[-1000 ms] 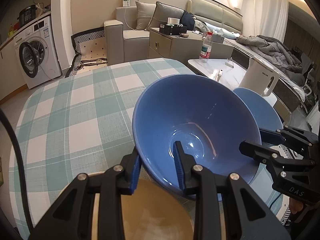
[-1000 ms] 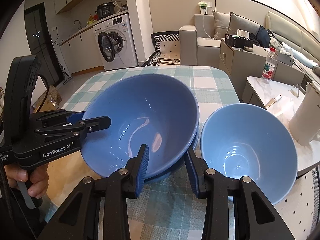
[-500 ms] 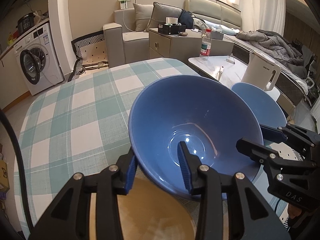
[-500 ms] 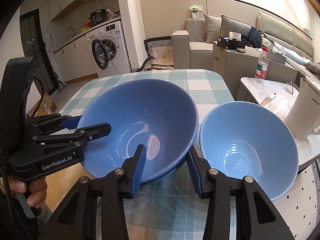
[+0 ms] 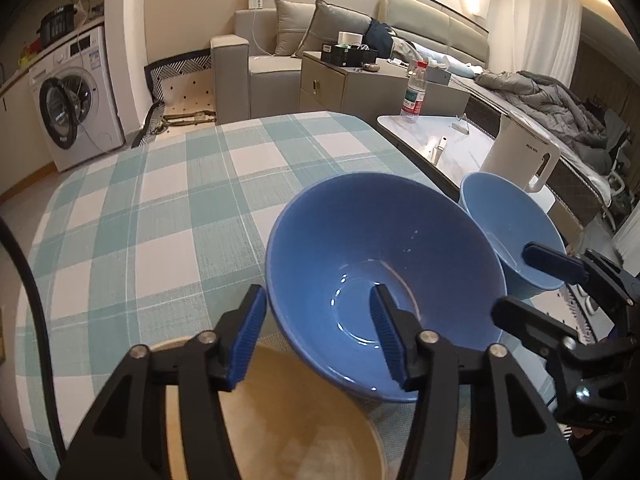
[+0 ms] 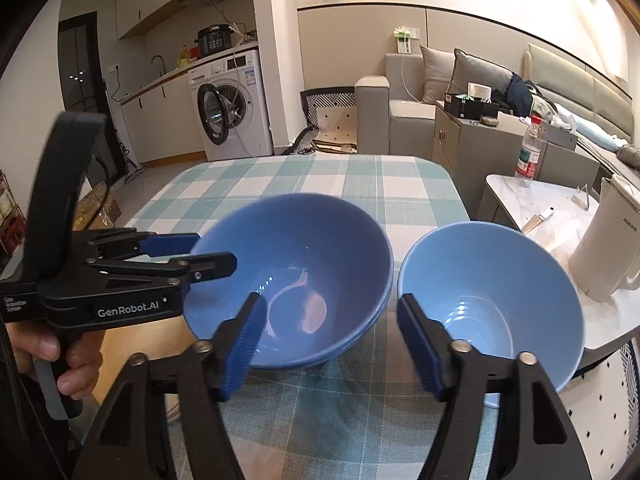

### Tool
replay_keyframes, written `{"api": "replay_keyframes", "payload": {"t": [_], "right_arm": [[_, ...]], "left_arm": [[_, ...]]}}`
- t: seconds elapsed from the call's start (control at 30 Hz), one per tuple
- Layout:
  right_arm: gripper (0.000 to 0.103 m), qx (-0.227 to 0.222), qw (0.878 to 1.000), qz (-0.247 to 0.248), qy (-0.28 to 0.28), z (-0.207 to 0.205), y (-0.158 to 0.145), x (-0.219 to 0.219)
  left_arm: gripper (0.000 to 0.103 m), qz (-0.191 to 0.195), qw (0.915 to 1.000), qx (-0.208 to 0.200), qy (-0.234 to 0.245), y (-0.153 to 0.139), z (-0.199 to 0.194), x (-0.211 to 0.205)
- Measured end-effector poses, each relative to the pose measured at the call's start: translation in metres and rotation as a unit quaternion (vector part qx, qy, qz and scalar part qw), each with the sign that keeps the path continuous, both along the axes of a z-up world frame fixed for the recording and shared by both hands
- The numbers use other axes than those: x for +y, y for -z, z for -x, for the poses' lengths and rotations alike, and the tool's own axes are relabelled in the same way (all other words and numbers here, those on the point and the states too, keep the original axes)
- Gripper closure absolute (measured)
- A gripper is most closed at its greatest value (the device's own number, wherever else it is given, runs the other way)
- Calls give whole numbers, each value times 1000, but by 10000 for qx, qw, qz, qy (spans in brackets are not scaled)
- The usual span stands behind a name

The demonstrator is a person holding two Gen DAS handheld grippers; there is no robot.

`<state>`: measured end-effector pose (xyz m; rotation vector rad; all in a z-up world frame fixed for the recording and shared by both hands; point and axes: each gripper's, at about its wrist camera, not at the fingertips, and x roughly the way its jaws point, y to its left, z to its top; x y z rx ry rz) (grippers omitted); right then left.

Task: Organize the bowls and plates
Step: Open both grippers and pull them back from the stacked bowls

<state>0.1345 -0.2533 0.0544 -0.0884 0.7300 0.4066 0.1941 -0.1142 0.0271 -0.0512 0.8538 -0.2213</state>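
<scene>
Left wrist view: the left claw (image 5: 318,330) was clamped on the near rim of the dark blue bowl (image 5: 384,264) a second ago; its jaws are now opening, the pads straddling that rim without pressing it. In the right wrist view the right claw (image 6: 332,346) has likewise let go and is spreading wide, its left pad over the bowl's rim, its right pad in front of the light blue bowl (image 6: 492,300). The dark bowl sits nested in another of its kind on the checked bench (image 6: 360,184), beside a tan plate (image 5: 296,420). That stacking step looks finished; the light blue bowl, just right of the stack, seems next.
</scene>
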Motion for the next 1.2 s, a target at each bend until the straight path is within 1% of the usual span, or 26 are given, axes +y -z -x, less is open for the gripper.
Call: {"api": "replay_keyframes", "payload": {"t": [0.07, 0.1, 0.17, 0.33, 0.37, 0.43, 0.47, 0.57, 0.6, 0.7, 1.0, 1.2], "right_arm": [[16, -97, 9999, -50, 19, 2, -6, -4], [14, -133, 9999, -70, 43, 3, -8, -7], [7, -183, 9997, -84, 101, 4, -13, -12], [2, -243, 9992, -163, 262, 3, -20, -27], [2, -251, 9990, -213, 299, 2, -21, -30], [2, -268, 9987, -250, 359, 3, -24, -35], [1, -279, 9986, -249, 370, 3, -25, -37], [1, -331, 9980, -310, 445, 6, -29, -46], [1, -341, 9978, -331, 469, 7, -30, -48], [1, -422, 9966, -408, 574, 9, -36, -61], [1, -561, 9912, -689, 977, 21, -53, -103], [1, -520, 9881, -834, 1185, 24, -55, -126]], "left_arm": [[47, 62, 10000, 20, -14, 0, 0, 2], [47, 86, 10000, 18, -16, 0, 1, 2], [46, 127, 9999, 31, -33, 0, 3, 2], [44, 97, 9999, -20, 43, -4, 9, -4], [41, 106, 9999, -24, 54, -4, 11, -5], [26, 116, 9999, -46, 63, -5, 14, -6], [24, 107, 9999, -74, 53, -7, 16, -7], [21, 124, 9998, -117, 56, -10, 19, -9], [17, 174, 9998, -125, 58, -11, 21, -10], [1, 359, 9992, -137, 74, -14, 24, -12], [0, 242, 9988, -197, 371, -23, 32, -46], [0, 289, 9985, -163, 438, -26, 34, -62]]}}
